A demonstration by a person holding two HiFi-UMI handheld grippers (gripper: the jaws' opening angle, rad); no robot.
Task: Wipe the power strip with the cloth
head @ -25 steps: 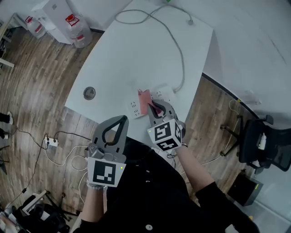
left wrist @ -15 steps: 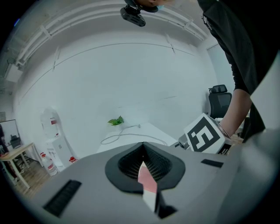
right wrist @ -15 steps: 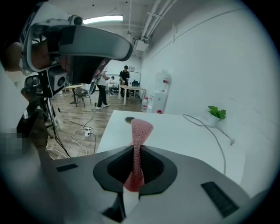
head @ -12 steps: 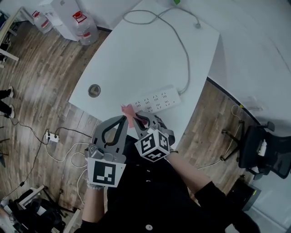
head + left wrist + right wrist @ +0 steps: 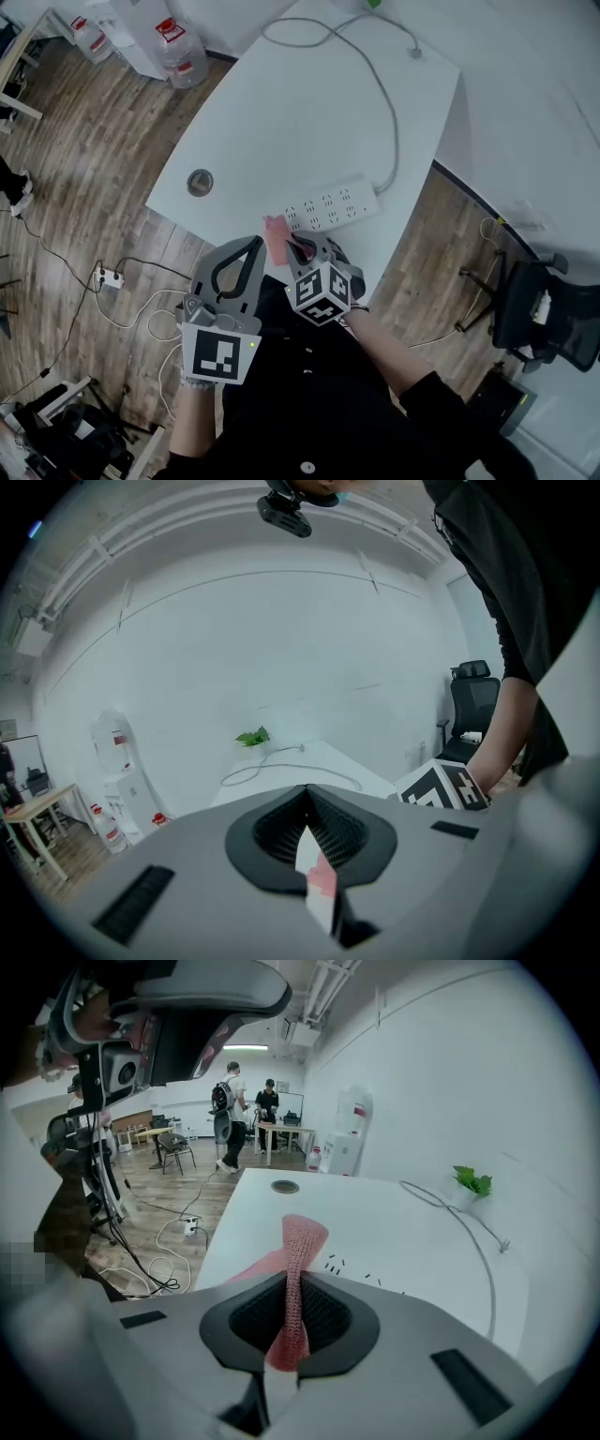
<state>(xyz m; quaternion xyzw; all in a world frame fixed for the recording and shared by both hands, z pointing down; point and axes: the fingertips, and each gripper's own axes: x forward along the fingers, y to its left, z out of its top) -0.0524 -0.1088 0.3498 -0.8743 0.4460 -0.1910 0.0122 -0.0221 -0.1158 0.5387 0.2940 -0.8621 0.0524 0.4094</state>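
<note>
Right gripper (image 5: 296, 242) clamps the pink cloth (image 5: 277, 231) just beside the power strip (image 5: 334, 203) on the table (image 5: 281, 112); left gripper (image 5: 252, 244) jaws apparently together.

A person in a black top (image 5: 309, 412) with pale buttons, its sleeve (image 5: 422, 389) ending short of the wrist. The grey left gripper (image 5: 251, 242) and right gripper (image 5: 296, 237) have black ribbed pads, and each carries a white cube (image 5: 322, 293) printed with black square markers.
</note>
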